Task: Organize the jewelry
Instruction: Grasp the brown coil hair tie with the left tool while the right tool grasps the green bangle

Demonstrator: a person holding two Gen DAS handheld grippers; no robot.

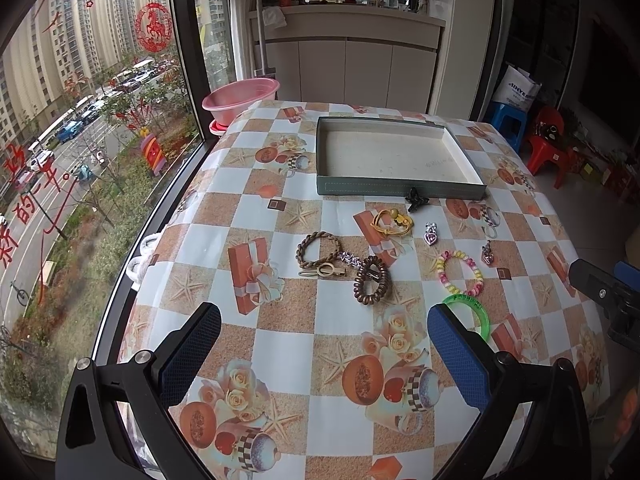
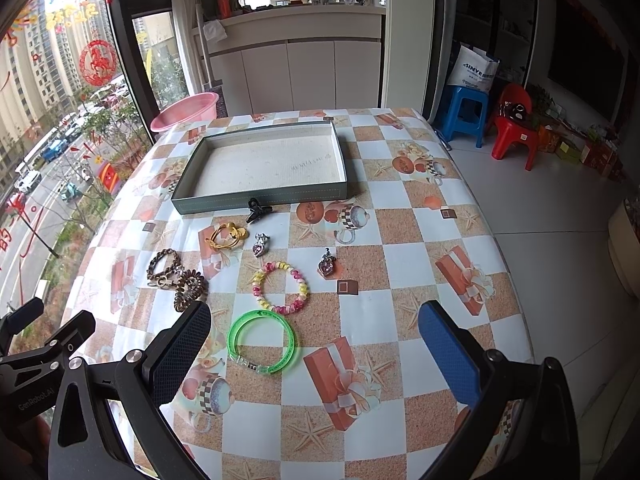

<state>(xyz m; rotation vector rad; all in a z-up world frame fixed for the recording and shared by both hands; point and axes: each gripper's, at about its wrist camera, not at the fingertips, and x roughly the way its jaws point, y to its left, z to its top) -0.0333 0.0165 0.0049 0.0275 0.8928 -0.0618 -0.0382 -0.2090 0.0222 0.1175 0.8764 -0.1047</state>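
A shallow grey-green tray (image 1: 400, 191) (image 2: 260, 199) with a pale inside stands empty at the far side of the table. In front of it lie a black clip (image 1: 416, 199) (image 2: 258, 209), a yellow hair tie (image 1: 390, 220) (image 2: 225, 236), a braided brown bracelet (image 1: 318, 248) (image 2: 163, 264), a brown coil tie (image 1: 372, 284) (image 2: 190, 286), two heart pendants (image 1: 431, 234) (image 2: 329, 265), a pastel bead bracelet (image 1: 460, 273) (image 2: 280, 286) and a green bangle (image 1: 478, 312) (image 2: 262, 344). My left gripper (image 1: 324, 344) and my right gripper (image 2: 314, 344) hover open and empty above the near table.
The table wears a checked cloth with fruit and gift prints (image 1: 280, 344). A pink basin (image 1: 240, 96) sits past its far left corner by the window. Blue and red stools (image 2: 466, 114) stand on the floor at the right.
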